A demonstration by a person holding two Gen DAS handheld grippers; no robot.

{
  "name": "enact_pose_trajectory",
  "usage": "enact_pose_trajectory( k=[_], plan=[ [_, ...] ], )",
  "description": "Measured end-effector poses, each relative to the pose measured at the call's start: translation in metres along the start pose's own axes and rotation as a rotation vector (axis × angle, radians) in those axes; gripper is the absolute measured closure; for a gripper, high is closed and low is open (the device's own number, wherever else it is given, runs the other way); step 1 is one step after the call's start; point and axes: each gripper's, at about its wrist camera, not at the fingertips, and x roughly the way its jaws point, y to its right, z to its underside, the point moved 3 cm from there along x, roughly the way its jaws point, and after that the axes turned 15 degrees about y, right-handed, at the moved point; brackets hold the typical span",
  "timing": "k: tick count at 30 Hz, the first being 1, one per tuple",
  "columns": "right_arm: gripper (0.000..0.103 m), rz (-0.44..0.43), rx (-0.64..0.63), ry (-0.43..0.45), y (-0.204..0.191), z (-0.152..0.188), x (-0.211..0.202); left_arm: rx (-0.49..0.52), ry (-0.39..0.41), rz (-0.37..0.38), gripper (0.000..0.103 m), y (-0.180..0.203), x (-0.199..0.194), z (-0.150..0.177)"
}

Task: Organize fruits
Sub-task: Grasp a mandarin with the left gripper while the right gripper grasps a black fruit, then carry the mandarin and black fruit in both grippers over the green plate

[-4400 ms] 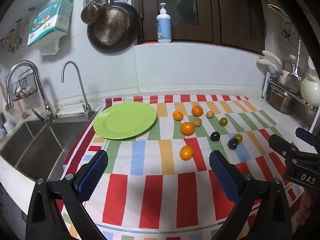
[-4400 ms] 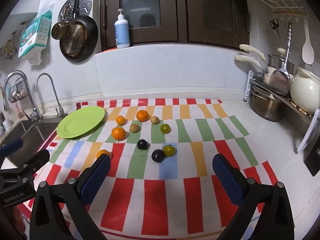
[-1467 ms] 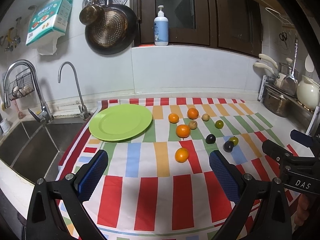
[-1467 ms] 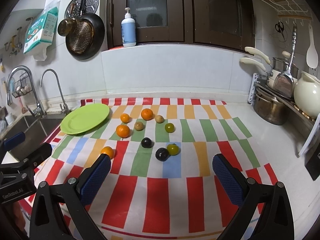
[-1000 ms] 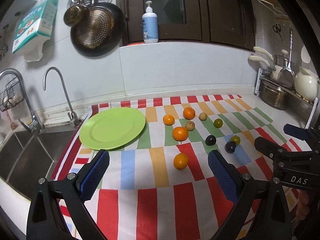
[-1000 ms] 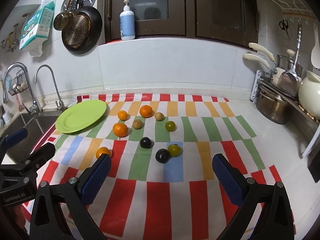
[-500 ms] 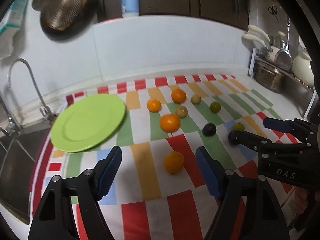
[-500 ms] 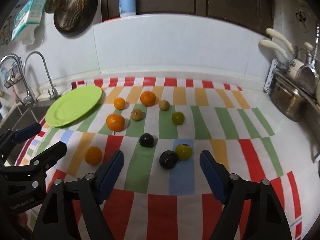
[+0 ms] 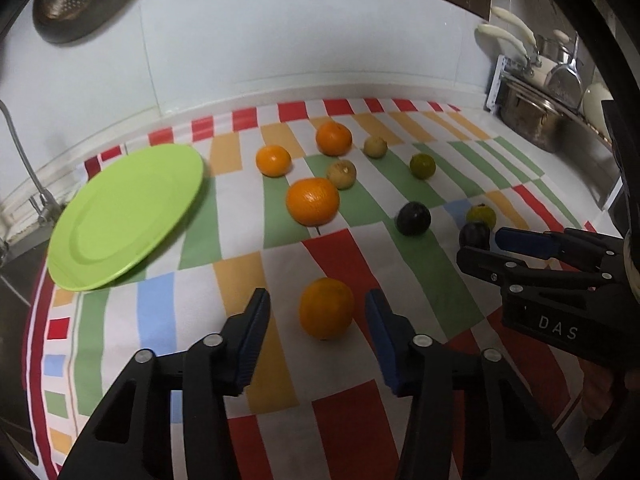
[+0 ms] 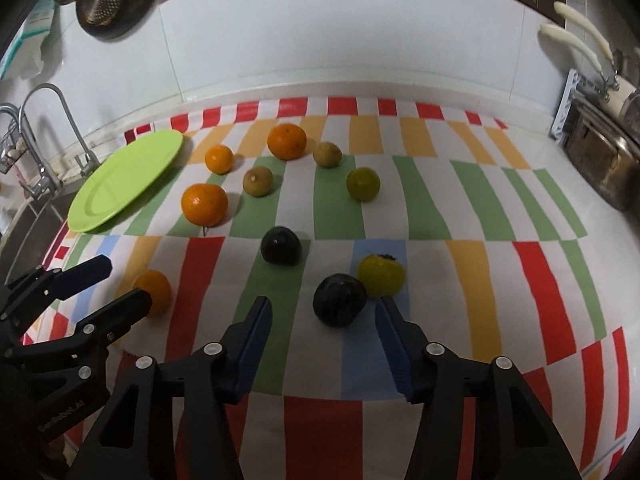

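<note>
- The left tongs [image 9: 318, 312] stand apart, blue pads either side of a round orange tangerine [image 9: 326, 307] that lies on the striped multicoloured cloth [image 9: 160, 312]; a gap shows between each pad and the fruit
- The right tongs [image 10: 323, 310] are likewise spread, flanking a dark purple plum [image 10: 339, 299] without touching it; a yellow-green round fruit [image 10: 381, 274] sits just beside that plum, at its far right
- Farther along the cloth lie a second dark plum [image 10: 281, 245], a large orange [image 10: 204, 204], a small orange [image 10: 219, 158], another orange [image 10: 287, 141] near the back, two brownish round fruits [image 10: 258, 181] [image 10: 327, 154] and a green round fruit [image 10: 363, 184]; all are apart from one another
- A flat lime-green round plate [image 9: 120, 212] rests at the left end of the cloth, bare of fruit
- The cloth covers the white desk [image 10: 600, 260]; a steel tap [image 10: 60, 120] rises beyond the plate; a steel pot [image 9: 532, 116] stands at the far right
</note>
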Motion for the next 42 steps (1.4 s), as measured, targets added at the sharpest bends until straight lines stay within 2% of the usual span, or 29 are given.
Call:
enact_pose_trajectory(
  k=[16,20,23,34,42],
  plan=[
    [0.063,-0.007,0.022,-0.019,0.006,0.000,0.014,0.006,-0.032,0.028,0.072,0.002,0.011,0.002],
    [0.072,0.000,0.012,-0.017,0.006,-0.001,0.017,0.001,-0.029,0.032,0.072,0.001,0.011,0.001],
    [0.073,-0.007,0.009,-0.013,0.005,-0.002,0.018,-0.008,-0.027,0.037,0.072,0.000,0.011,0.001],
    [0.073,-0.080,-0.072,0.063,-0.023,-0.010,-0.007,-0.021,0.056,0.026,0.072,-0.007,-0.012,-0.010],
    [0.073,-0.129,-0.129,0.114,-0.048,-0.016,-0.028,-0.018,0.123,-0.018,0.072,-0.021,-0.035,-0.020]
  ],
)
